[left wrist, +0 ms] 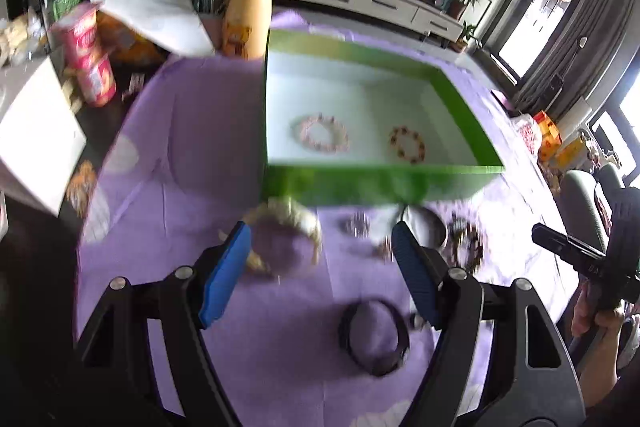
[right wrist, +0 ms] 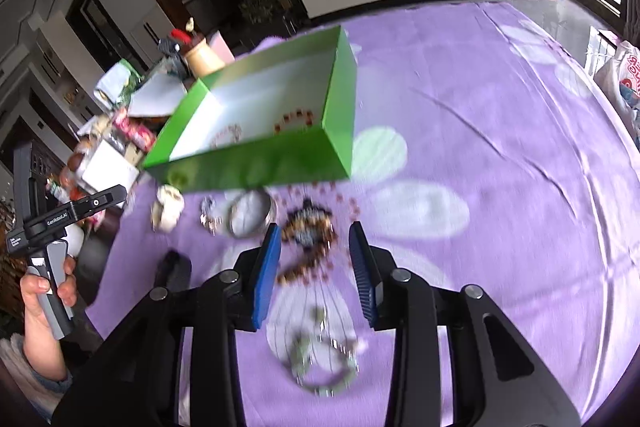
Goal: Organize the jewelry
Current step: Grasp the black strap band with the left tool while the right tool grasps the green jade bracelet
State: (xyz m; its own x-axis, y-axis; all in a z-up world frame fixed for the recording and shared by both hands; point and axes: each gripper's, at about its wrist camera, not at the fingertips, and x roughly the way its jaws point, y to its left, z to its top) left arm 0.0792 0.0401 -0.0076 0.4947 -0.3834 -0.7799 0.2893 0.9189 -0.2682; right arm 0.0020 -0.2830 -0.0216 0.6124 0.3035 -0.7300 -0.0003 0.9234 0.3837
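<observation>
Two bracelets lie inside the green cardboard box with the white floor [left wrist: 460, 107]: a pale pink bead bracelet [left wrist: 323, 134] on its left and a red and gold bead bracelet [left wrist: 407, 144] on its right, apart from each other. The box sits on a purple cloth [left wrist: 192, 131] that covers the worktop.

More jewelry lies on the cloth just in front of the box. From the left wrist view you can see a cream bead bracelet [left wrist: 288, 227], a small silver sparkly piece [left wrist: 357, 224], a round silver bangle [left wrist: 426, 227] and a dark brown bead bracelet [left wrist: 466, 241]. Nearer the camera lies a black band ring [left wrist: 374, 337].

The left gripper [left wrist: 320, 247] hangs over these things with its blue fingers [left wrist: 224, 279] wide apart and holding nothing.

The right gripper [right wrist: 312, 247] hangs over the brown bead pile [right wrist: 308, 223], fingers apart too, holding nothing. A pale green and silver chain [right wrist: 320, 363] lies closer to it. The pictures are blurry.
</observation>
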